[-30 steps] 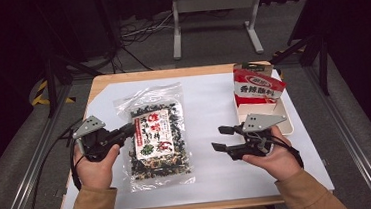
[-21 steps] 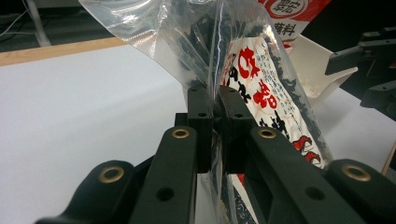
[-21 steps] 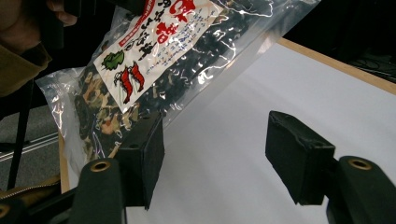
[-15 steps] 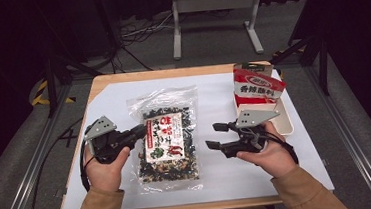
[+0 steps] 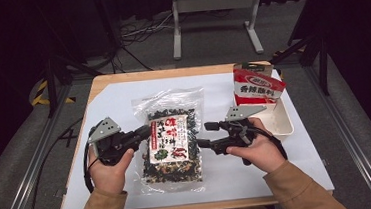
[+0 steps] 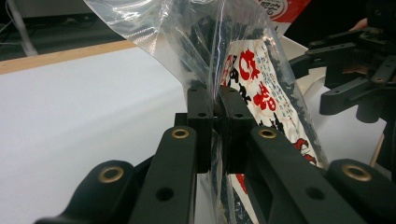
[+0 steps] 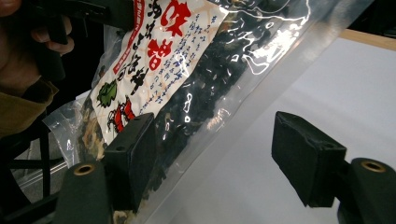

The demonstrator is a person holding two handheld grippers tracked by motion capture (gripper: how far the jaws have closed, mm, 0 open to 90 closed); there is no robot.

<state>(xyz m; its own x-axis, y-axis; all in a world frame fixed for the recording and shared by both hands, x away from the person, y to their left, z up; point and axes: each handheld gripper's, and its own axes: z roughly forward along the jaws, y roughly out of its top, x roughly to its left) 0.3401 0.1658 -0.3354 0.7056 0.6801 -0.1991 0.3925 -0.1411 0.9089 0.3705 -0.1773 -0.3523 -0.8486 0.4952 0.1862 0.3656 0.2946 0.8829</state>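
left tool (image 6: 215, 116) clamped on clear seaweed bag's (image 5: 170, 138) left edge, mid-bench (image 5: 113, 97); right tool (image 5: 202, 135) spread apart, just beside bag's right edge, long axis running away from person.

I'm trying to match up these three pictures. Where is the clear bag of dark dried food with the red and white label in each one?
High view: the clear bag lies mid-table between both grippers.
Left gripper view: it rises from centre to upper right, its edge pinched by the left gripper.
Right gripper view: it slants across the upper left, beside the open right gripper.
Shared landmark: its red and white label.
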